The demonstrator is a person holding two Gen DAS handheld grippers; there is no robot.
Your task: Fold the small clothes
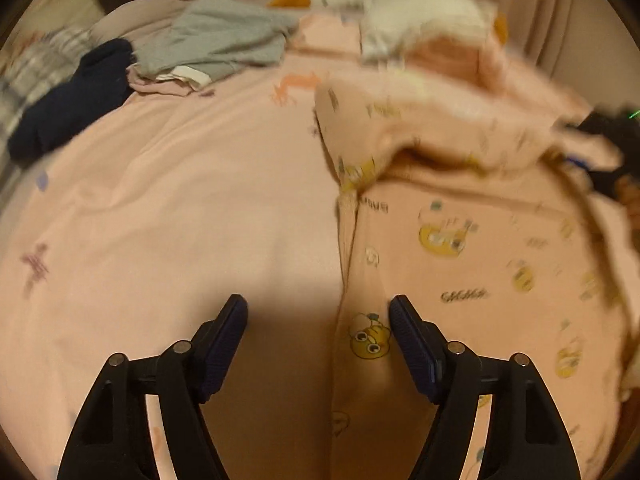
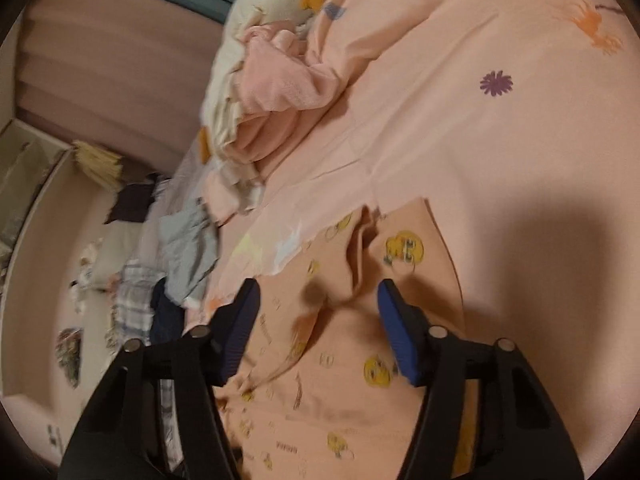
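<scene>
A small pink garment [image 1: 472,264] with yellow cartoon prints lies on the pink bedsheet [image 1: 180,200]. Its upper part is folded over toward me. My left gripper [image 1: 319,308] is open and empty, low over the garment's left buttoned edge. In the right wrist view the same garment [image 2: 344,344] lies below my right gripper [image 2: 318,290], which is open and empty, with a fold of cloth between and beyond its fingers. The other gripper shows as a dark shape at the right edge of the left wrist view [image 1: 608,128], blurred.
A pile of clothes lies at the bed's far left: a grey piece [image 1: 224,36], a dark navy piece [image 1: 72,108] and plaid cloth [image 1: 28,76]. A white and orange plush [image 1: 400,4] and a pink blanket [image 2: 280,92] lie at the head. Curtains [image 2: 100,60] hang behind.
</scene>
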